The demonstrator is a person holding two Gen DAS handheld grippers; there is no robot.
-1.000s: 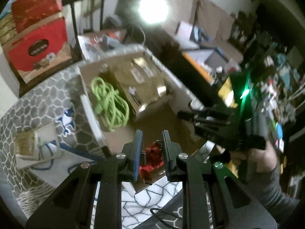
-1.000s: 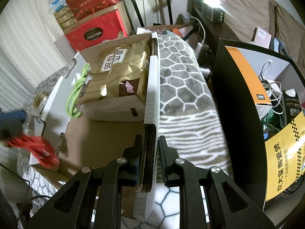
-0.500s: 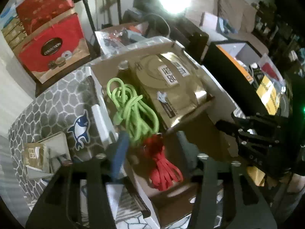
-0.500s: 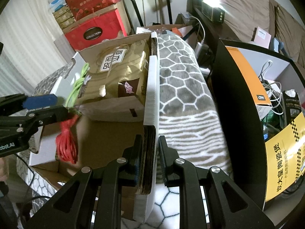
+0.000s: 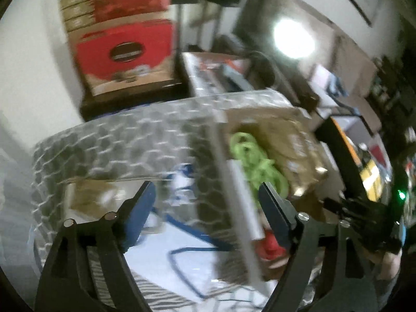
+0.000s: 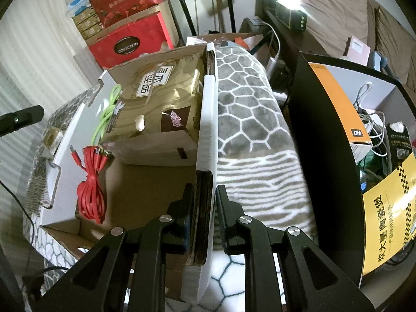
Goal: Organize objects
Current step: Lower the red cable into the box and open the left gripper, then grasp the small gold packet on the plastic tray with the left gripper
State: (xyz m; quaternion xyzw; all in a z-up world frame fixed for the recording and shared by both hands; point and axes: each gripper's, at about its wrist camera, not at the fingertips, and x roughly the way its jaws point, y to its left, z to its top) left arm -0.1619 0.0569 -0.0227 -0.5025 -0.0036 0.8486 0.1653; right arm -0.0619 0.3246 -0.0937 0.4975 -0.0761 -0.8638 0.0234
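Note:
The red cable bundle (image 6: 91,189) lies inside the cardboard box (image 6: 145,182), against its left wall, beside a green cable (image 6: 106,114) and a gold packet (image 6: 161,98). My right gripper (image 6: 204,197) is shut on the box's right flap (image 6: 208,119), holding it upright. My left gripper (image 5: 208,202) hovers over the patterned blanket left of the box, its jaws opening with nothing between them. In the blurred left wrist view the green cable (image 5: 254,161) and a bit of the red cable (image 5: 270,244) show beside the right finger.
Red gift boxes (image 6: 130,33) are stacked behind the box. A black shelf unit (image 6: 325,135) with an orange carton and wires stands to the right. A small gold packet (image 5: 88,195) and a white bag with blue print (image 5: 182,182) lie on the blanket (image 6: 249,119).
The left gripper let go of the red cable, which now lies in the box. It opened wide and swung left, away from the box and over the blanket. The right gripper kept still.

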